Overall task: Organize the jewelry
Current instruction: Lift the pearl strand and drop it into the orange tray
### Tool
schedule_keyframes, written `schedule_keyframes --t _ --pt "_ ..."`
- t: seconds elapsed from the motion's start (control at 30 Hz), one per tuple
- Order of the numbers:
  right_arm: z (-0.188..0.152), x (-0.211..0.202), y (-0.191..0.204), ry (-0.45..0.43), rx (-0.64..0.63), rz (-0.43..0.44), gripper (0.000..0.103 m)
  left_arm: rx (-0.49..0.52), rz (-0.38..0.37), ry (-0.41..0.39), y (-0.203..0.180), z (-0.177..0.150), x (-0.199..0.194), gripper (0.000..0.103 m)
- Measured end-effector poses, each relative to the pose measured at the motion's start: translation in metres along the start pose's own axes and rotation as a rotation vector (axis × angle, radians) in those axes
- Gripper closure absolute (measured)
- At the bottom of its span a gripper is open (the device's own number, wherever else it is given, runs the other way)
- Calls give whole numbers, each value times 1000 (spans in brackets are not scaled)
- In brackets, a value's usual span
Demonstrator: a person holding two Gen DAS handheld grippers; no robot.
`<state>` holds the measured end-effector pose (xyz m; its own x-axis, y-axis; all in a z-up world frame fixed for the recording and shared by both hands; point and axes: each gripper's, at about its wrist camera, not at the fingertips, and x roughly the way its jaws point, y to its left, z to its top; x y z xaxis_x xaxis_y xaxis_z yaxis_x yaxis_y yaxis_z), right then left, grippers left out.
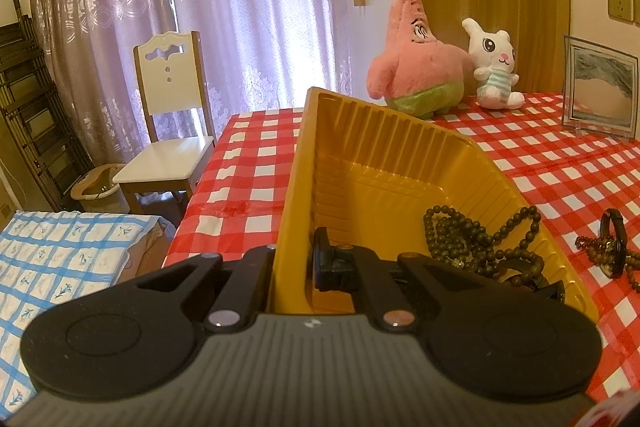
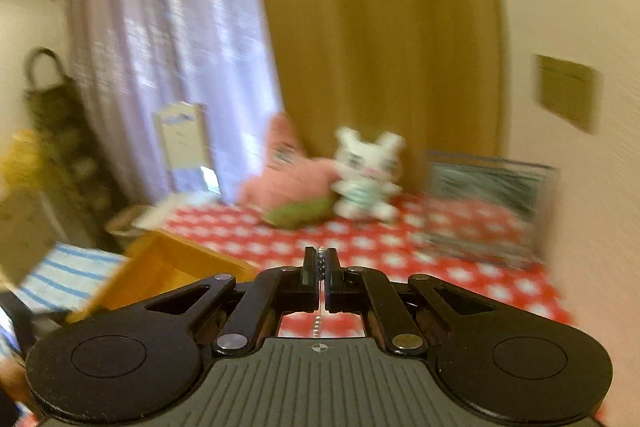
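The left gripper (image 1: 298,263) was clamped on the near wall of the yellow tray (image 1: 384,163), one finger inside and one outside. The tray was tipped up at that gripped end, its long axis running away from the gripper toward the pink plush star (image 1: 416,67) and white plush rabbit (image 1: 494,67). A string of dark beads (image 1: 480,239) lay heaped against the tray's right wall, with one loop draped over its rim. More dark jewelry (image 1: 612,247) lay on the red checked tablecloth (image 1: 540,163), just right of the tray.

The right gripper (image 2: 321,263) was closed on a thin silver bead chain (image 2: 320,265). The chain ran straight between the pads along the fingers' line, and its free end hung below. That view was blurred; the tray (image 2: 160,267) showed at lower left.
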<state>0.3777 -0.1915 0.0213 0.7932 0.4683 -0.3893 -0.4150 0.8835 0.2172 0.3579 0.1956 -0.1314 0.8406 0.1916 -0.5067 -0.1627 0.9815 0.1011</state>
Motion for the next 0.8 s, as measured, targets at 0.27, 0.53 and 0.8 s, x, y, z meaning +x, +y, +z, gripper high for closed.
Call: schedule_keyframes --t 0.27,0.53,0.8 --pt "19 74 85 -5 -15 288 101 -5 -4 1 0 1 0 100" --pt "-28 159 133 211 6 372 100 -18 -7 -2 0 2 2 100" --pt "-83 202 132 408 30 281 89 -19 -9 4 1 1 2 100"
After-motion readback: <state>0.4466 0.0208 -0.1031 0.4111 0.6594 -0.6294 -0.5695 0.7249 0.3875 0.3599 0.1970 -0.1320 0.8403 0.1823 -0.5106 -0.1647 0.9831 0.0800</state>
